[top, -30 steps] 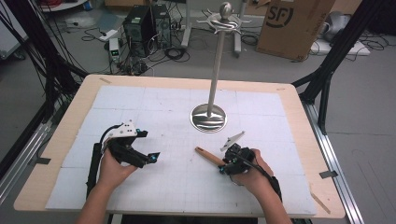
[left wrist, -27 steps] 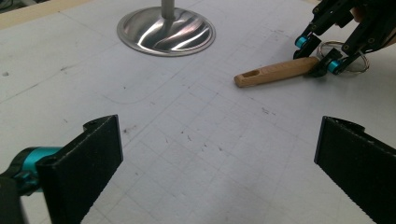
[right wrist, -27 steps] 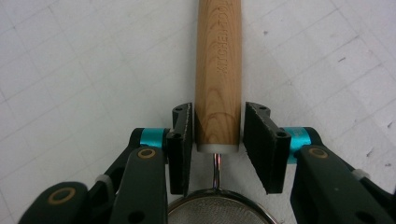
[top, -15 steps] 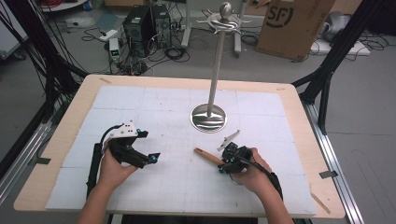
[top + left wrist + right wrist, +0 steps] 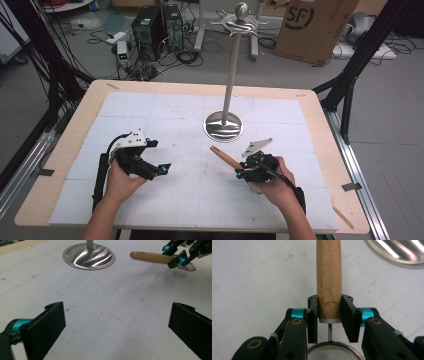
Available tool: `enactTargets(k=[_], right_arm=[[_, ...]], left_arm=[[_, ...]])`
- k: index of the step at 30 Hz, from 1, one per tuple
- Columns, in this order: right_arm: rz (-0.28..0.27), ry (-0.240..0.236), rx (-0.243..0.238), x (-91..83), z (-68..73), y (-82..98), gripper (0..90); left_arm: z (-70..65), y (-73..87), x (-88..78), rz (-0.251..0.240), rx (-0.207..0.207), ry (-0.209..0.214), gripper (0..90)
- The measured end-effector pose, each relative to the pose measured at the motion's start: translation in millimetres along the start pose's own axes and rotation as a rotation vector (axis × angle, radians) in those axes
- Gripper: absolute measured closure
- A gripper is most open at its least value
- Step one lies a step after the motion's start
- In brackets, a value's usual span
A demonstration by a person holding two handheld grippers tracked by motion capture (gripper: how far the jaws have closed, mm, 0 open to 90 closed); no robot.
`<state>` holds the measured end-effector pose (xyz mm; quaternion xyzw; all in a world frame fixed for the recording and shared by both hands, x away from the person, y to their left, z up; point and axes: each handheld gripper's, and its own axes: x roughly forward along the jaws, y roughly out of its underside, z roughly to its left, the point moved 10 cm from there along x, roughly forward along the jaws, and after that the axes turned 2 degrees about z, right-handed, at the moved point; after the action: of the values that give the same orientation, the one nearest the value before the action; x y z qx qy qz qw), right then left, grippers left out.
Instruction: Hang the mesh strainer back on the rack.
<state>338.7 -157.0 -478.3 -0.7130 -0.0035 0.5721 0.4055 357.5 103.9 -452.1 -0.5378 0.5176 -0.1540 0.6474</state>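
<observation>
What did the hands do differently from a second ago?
The right gripper has just closed its jaws on the wooden handle of the little strainer and tipped it up, so the handle's free end now points toward the metal stand instead of lying on the table. The left gripper stayed put with its jaws open, and the stand did not move.

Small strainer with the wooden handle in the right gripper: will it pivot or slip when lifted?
Probably light: the strainer has a thin wire stem and fine mesh. Its round, smooth handle could rotate between the flat pads of the right gripper, which clamp near the mesh end. Likely stiff; the handle juts out straight without sagging.
</observation>
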Motion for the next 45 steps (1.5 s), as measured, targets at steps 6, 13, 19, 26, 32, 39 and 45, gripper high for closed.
enactTargets(k=[6,13,19,26,32,39,45], right_arm=[[-0.123,0.013,0.009,-18.7,-5.9,-10.6,69.0],[-0.257,0.023,0.022,-39.6,-14.4,-23.6,68.9],[-0.353,0.042,0.031,-60.2,-22.4,-37.6,68.9],[-0.417,0.069,0.024,-81.2,-33.6,-54.1,68.9],[-0.453,0.093,0.014,-97.9,-39.0,-67.4,68.9],[-0.516,0.124,0.026,-119.2,-46.0,-79.9,68.9],[-0.549,0.142,0.039,-132.9,-51.2,-87.3,68.8]], left_arm=[[-0.6,-0.1,0.1,-0.001,0.000,0.002,1.6],[0.0,-0.2,-0.6,-0.002,0.001,-0.001,1.6],[0.2,-0.2,-0.4,-0.003,-0.002,-0.001,1.6],[0.1,-0.4,-0.7,-0.005,-0.003,0.001,1.6],[0.1,-0.5,-0.8,-0.006,-0.003,0.001,1.6],[0.0,-0.9,-0.9,-0.009,-0.004,0.002,1.6],[-0.2,-1.0,-0.8,-0.011,-0.006,0.004,1.6]])
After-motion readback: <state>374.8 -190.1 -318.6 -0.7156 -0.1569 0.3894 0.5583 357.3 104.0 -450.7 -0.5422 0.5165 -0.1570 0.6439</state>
